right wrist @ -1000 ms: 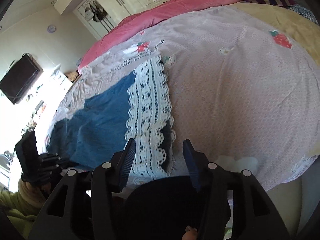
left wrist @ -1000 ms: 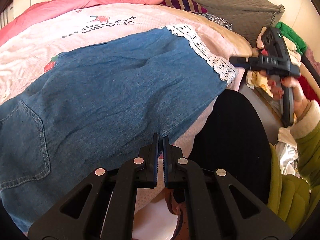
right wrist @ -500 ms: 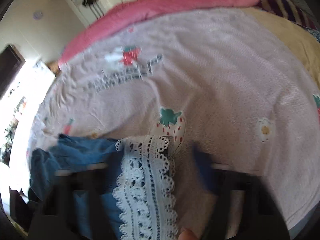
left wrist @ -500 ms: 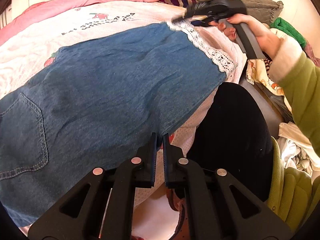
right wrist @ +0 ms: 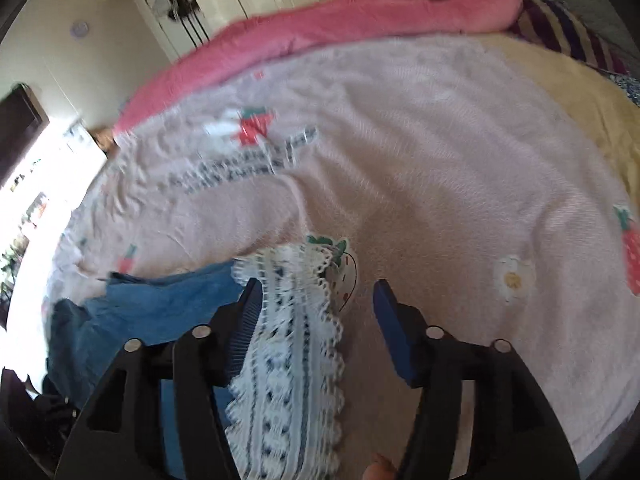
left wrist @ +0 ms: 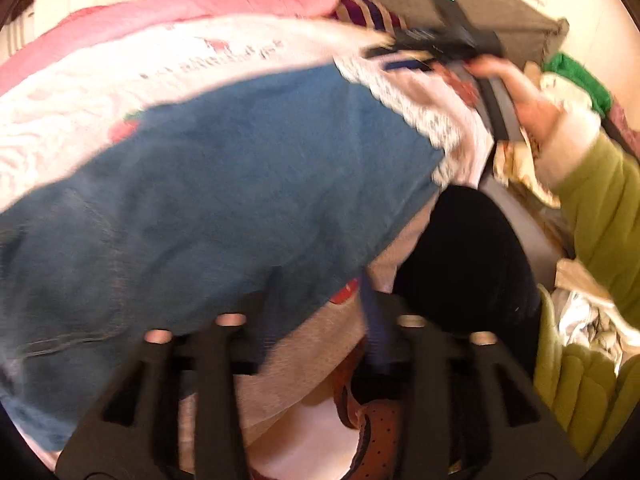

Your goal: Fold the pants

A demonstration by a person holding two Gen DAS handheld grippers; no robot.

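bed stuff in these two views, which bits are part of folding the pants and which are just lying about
Part of the job:
- blue denim pants with white lace hem
- left gripper, jaws opening over the pants' edge
- right gripper, jaws opening, lace between them

Just lying about:
- pink strawberry-print bedsheet
- pink quilt
- purple striped pillow
- green garment

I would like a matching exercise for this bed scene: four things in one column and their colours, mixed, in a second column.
Things:
1. pants
2. trim on the pants leg
3. rolled blanket at the far edge of the bed
4. person's sleeve

Colours:
A. white lace
B. green
C. blue denim
D. pink

Pairs: 1-C, 2-A, 3-D, 4-B
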